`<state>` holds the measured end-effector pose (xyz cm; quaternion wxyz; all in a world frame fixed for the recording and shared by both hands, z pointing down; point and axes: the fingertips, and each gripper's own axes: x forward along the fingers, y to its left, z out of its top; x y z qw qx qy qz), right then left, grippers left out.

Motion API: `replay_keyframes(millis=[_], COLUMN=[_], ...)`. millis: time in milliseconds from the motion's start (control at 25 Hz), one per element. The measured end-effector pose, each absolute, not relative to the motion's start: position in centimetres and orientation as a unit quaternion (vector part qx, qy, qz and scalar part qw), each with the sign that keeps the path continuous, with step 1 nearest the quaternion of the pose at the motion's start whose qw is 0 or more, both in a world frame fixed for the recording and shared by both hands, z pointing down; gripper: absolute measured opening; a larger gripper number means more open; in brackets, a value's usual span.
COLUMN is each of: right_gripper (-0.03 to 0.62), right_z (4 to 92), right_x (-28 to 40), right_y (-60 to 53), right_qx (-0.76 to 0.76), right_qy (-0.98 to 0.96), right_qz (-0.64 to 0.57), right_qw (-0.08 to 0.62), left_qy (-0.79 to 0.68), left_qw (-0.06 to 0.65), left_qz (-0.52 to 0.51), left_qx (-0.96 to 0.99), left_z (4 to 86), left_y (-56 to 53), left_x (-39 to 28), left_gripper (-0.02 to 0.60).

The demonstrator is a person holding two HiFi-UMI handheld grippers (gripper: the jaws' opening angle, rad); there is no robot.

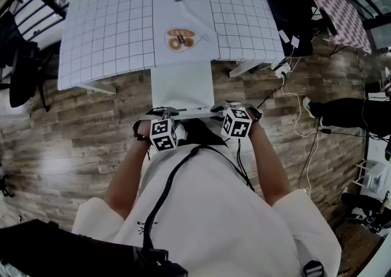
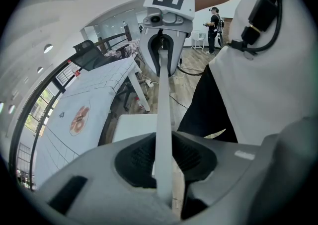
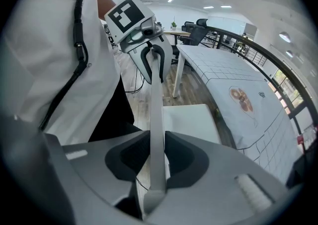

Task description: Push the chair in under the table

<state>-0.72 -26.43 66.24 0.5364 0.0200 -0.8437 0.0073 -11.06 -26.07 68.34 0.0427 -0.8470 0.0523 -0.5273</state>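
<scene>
Chair [image 1: 182, 85] | white, seat front at the near edge of the table [image 1: 110, 31] with the gridded cloth | back rail [image 1: 192, 112] faces the person | left gripper [image 1: 162, 112] clamped on the rail's left end | right gripper [image 1: 223, 109] clamped on its right end

tablecloth [image 1: 116, 19]: white grid-printed cloth, matt | chair [image 1: 182, 83] beside tablecloth: white, smooth, matt, plastic-looking | floor [image 1: 79, 129] below tablecloth: wood-look planks, visible grain, faint sheen
</scene>
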Motion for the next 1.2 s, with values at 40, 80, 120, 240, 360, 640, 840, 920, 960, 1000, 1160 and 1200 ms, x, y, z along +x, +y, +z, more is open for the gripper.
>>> replay_keyframes(millis=[40,80,120,240,360,640,840,920,960,1000,1160,1200], right_gripper=[0.092,0.092,0.092,0.091,0.091,0.089,0.089,0.089,0.089,0.089,0.089,0.089], right_z=[66.3,66.3,66.3,66.3,66.3,66.2,66.3,66.2,66.2,66.1,66.1,66.1], right_x=[-0.7,-0.6,-0.5,-0.4,-0.3,0.1,0.4,0.5,0.6,0.7,0.9,0.9], right_y=[-26.8,-27.0,-27.3,-28.5,-29.6,-32.6,-34.7,-35.6,-36.1,-36.6,-38.4,-38.8], right_qx=[0.019,0.018,0.017,0.013,0.011,0.005,-0.001,-0.002,-0.002,-0.003,-0.006,-0.007], right_qy=[-0.844,-0.844,-0.844,-0.844,-0.844,-0.844,-0.845,-0.845,-0.845,-0.845,-0.846,-0.847], right_qz=[0.007,0.007,0.008,0.007,0.007,0.003,0.002,0.000,-0.001,-0.001,-0.005,-0.006], right_qw=[0.536,0.536,0.536,0.536,0.536,0.536,0.535,0.535,0.535,0.535,0.533,0.532], left_qy=[0.051,0.050,0.049,0.051,0.053,0.058,0.065,0.065,0.066,0.067,0.069,0.069], left_qw=[0.042,0.042,0.041,0.037,0.038,0.030,0.031,0.031,0.031,0.031,0.028,0.027], left_qz=[-0.528,-0.528,-0.528,-0.529,-0.528,-0.529,-0.529,-0.529,-0.528,-0.528,-0.529,-0.529], left_qx=[-0.847,-0.847,-0.847,-0.846,-0.847,-0.846,-0.846,-0.846,-0.846,-0.846,-0.845,-0.845], left_z=[68.3,68.4,68.4,68.3,68.3,68.4,68.5,68.3,68.2,68.2,68.2,68.2], left_y=[-26.4,-26.7,-27.0,-28.1,-29.3,-32.1,-34.2,-35.1,-35.6,-36.0,-37.8,-38.1], left_x=[-11.0,-10.9,-10.8,-10.7,-10.6,-10.3,-9.9,-9.8,-9.7,-9.6,-9.5,-9.4], left_gripper=[0.089,0.089,0.089,0.089,0.089,0.089,0.089,0.089,0.089,0.089,0.089,0.089])
